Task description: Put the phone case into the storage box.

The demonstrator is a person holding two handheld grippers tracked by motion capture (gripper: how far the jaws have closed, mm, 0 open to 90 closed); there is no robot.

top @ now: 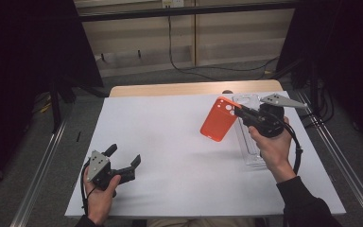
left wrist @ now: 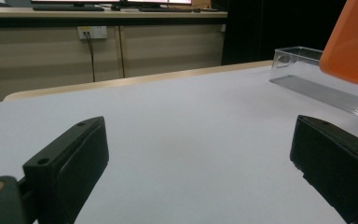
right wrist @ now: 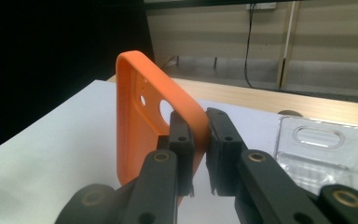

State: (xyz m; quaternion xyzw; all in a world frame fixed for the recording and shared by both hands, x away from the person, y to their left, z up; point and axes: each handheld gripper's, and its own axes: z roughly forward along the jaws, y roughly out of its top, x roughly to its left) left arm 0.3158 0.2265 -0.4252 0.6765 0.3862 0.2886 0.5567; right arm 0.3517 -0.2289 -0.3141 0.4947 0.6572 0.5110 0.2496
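**A:** ok so what's the right gripper [top: 240,113] got? looks like something orange from up top

**B:** yeah, orange phone case [top: 220,119]. In the right gripper view the two jaws are pinched on one long side wall of the case [right wrist: 142,116], near the camera-hole end. One jaw sits inside the shell, the other outside. The case is lifted off the table, standing on edge in that view, and stretches away from the jaws with its open side facing left.

**A:** and that clear thing behind it?

**B:** clear plastic tray [top: 251,142], packaging by the look of it. It lies flat on the white sheet [top: 170,156], right under and beside the right hand [top: 274,149]. In the right gripper view the tray [right wrist: 326,149] sits just right of the jaws, with a long slot cutout at its far end.

**A:** left gripper?

**B:** left gripper [top: 123,161] is down near the front edge of the sheet, well apart from the case. Jaws spread wide with nothing between them. In the left gripper view it's just bare sheet [left wrist: 186,140] between the jaws, and off past the right jaw you see the tray [left wrist: 307,70] with the case [left wrist: 352,39] hanging over it.

**A:** does the left one touch the sheet?

**B:** can't tell, it's low though.
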